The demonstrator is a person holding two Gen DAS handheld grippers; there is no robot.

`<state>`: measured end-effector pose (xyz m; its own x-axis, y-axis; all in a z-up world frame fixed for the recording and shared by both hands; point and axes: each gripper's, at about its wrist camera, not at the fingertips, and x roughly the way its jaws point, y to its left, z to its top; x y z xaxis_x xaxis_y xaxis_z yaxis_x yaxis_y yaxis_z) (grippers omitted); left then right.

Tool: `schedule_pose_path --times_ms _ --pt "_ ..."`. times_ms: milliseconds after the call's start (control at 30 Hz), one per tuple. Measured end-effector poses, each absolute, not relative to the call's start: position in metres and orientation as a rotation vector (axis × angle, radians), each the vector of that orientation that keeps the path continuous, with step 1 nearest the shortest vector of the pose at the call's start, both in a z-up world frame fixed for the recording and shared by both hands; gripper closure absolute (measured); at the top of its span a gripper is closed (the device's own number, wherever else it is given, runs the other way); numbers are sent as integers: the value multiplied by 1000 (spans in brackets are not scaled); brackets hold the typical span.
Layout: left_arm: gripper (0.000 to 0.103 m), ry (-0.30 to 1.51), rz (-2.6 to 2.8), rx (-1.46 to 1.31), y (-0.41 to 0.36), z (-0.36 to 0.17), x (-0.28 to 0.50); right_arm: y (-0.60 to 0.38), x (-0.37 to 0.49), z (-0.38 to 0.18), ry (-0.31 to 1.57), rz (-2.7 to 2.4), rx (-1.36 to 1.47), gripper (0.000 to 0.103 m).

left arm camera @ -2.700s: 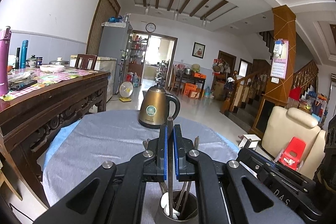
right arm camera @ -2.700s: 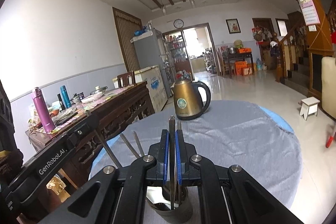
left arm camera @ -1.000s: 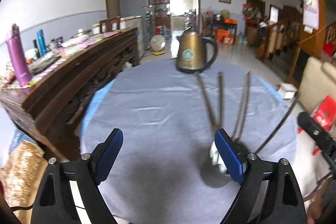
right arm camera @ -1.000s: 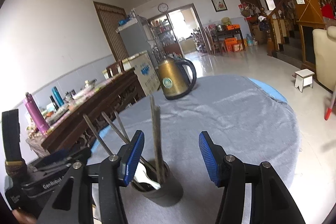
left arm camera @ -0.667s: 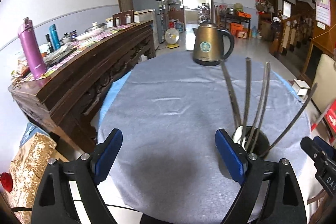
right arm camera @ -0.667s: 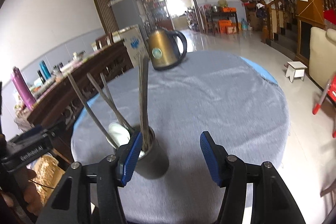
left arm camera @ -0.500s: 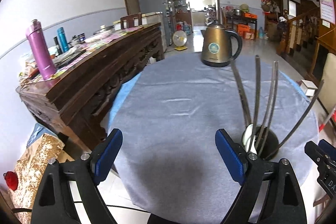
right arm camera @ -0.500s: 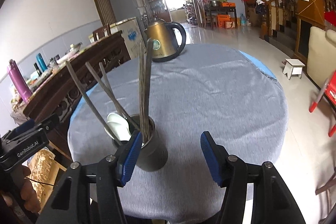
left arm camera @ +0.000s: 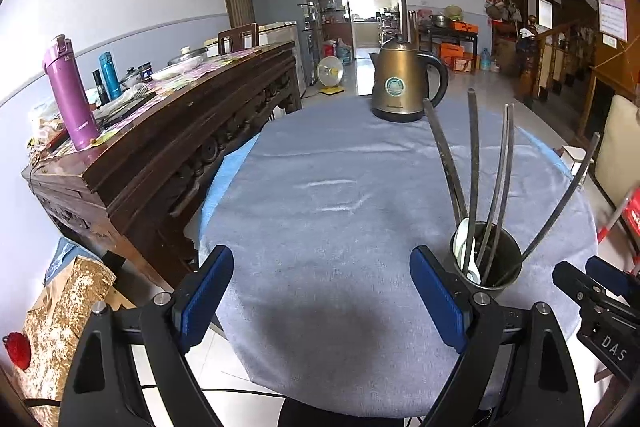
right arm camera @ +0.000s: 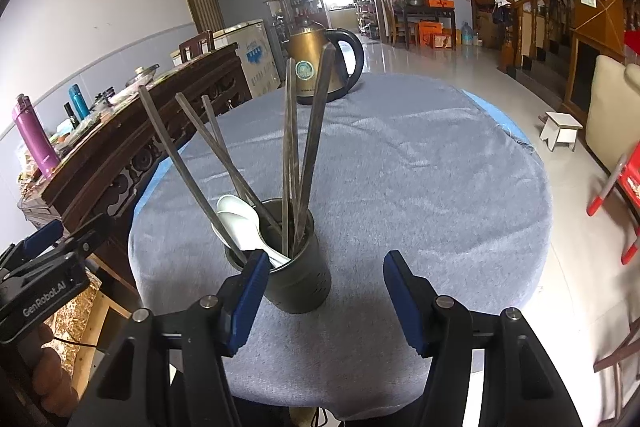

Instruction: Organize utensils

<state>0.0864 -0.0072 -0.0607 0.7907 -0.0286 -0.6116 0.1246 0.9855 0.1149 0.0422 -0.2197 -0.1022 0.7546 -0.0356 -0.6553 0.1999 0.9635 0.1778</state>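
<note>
We are holding the left gripper (left arm camera: pixel 322 297) and right gripper (right arm camera: pixel 323 297) spread wide and empty, near the round table's (right arm camera: pixel 420 163) front edge. The metal holder (right arm camera: pixel 298 279) is standing near-left, carrying stiff, slick chopsticks (right arm camera: pixel 306 147) and a fragile-looking white spoon (right arm camera: pixel 244 223); we judge the upper shafts the likeliest grasp point.

A matt grey cloth (right arm camera: pixel 400 167), slightly fuzzy, covers the round table. On it stands a dull dark metal holder (right arm camera: pixel 296 279) with small perforations, holding worn metal chopsticks (right arm camera: pixel 308 143) and glossy white spoons (right arm camera: pixel 244 223). At the far edge sits a shiny brass-coloured kettle (left arm camera: pixel 400 79). A dark carved wooden sideboard (left arm camera: pixel 168 147) stands left.
</note>
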Motion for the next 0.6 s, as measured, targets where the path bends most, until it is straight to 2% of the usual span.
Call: schedule_pose_path --times_ms 600 --pt "13 693 -95 124 -5 -70 91 -215 43 -109 719 -115 253 40"
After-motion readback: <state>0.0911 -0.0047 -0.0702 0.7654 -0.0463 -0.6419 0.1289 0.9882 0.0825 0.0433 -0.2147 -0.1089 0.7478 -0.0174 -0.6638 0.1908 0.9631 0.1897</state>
